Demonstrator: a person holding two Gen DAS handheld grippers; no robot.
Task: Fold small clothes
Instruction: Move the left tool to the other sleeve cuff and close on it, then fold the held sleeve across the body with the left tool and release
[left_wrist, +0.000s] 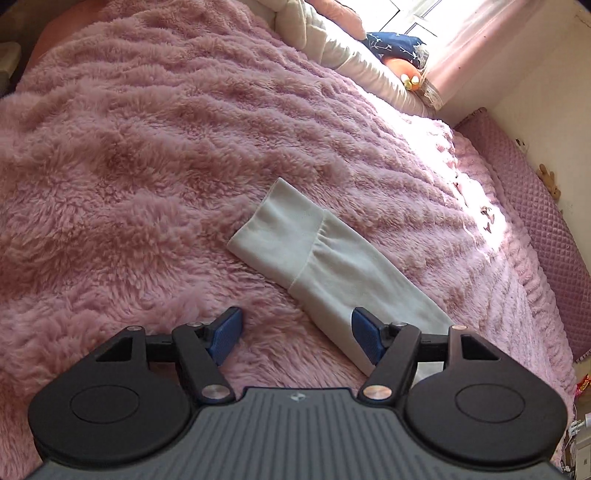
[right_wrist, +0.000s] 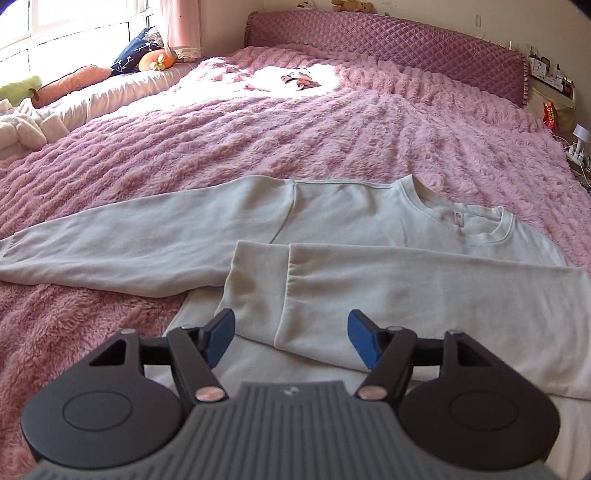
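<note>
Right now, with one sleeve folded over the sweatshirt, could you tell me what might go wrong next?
1. The fluffy pink blanket may drag the white sweatshirt out of shape.
2. The folded sleeve lies loose and could slide off.
3. The left tongs, open above the outstretched sleeve's cuff, might pinch blanket pile along with it.

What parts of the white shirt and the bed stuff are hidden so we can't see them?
- White long-sleeved sweatshirt, right wrist view: its hem is hidden behind the right tool.
- Same sweatshirt, left wrist view: only one sleeve shows; the left tool and frame edge cut off the rest.
- Small neck label: too small to read.
- Small brown things on the fluffy pink blanket: washed out by sunlight.
</note>
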